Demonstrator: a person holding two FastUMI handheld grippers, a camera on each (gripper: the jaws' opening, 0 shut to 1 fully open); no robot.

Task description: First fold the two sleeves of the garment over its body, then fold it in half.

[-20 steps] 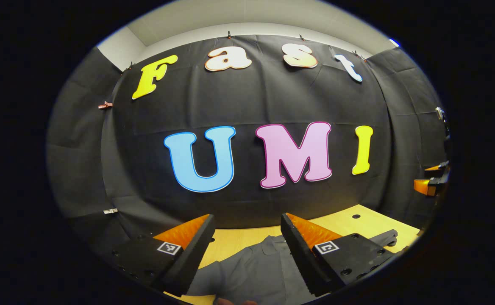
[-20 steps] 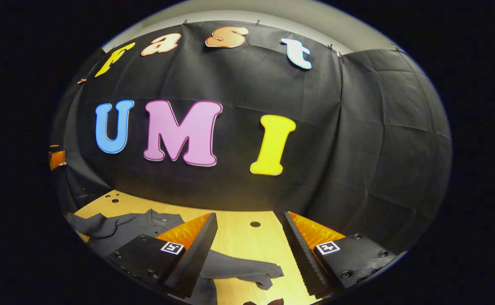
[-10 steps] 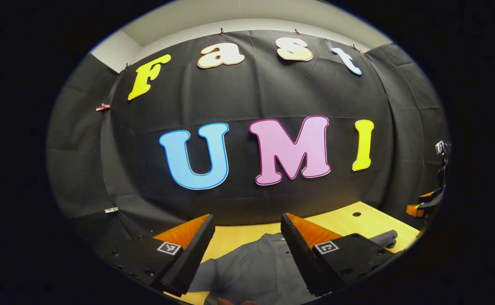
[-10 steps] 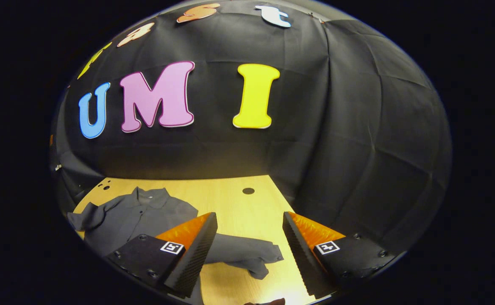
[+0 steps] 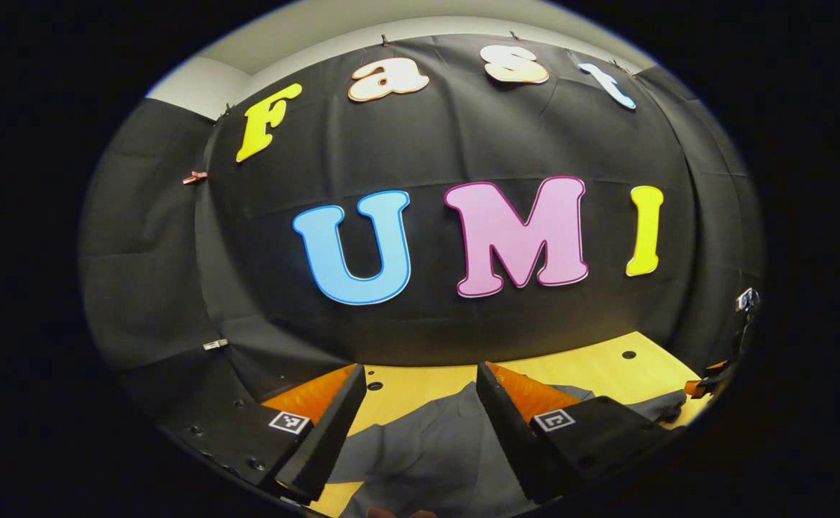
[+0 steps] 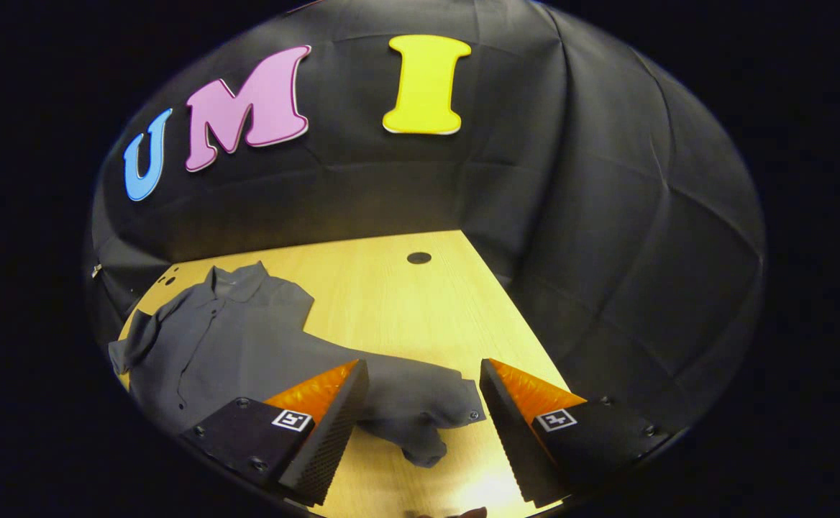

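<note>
the grey garment [image 6: 247,338] lies flat on the wooden table [image 6: 391,302], collar toward the far wall and front up, spread so that both sleeves stick out from the body and can be folded in turn

in the right gripper view the right sleeve [image 6: 405,399] runs out toward the near right, its cuff crumpled and doubled back on itself just ahead of the fingers. the right gripper [image 6: 420,424] hangs above that cuff with its jaws spread wide and nothing between them; it looks lined up this way to come down astride the cuff, since the cuff is the end that has to be carried across the body. the left sleeve [image 6: 136,338] is bunched at the far left edge of the garment, near the table's edge

in the left gripper view the left gripper [image 5: 416,424] is likewise wide open and holds nothing, poised over the garment's body with the fabric [image 5: 427,453] showing between its fingers but apart from them. it seems to wait near the middle, perhaps to steady the cloth or to take its own sleeve afterwards

neither sleeve is folded yet, so the task is at its very start. the crumpled cuff may be the awkward part: a pinch could catch only one layer, or drag the body sideways when lifted
</note>
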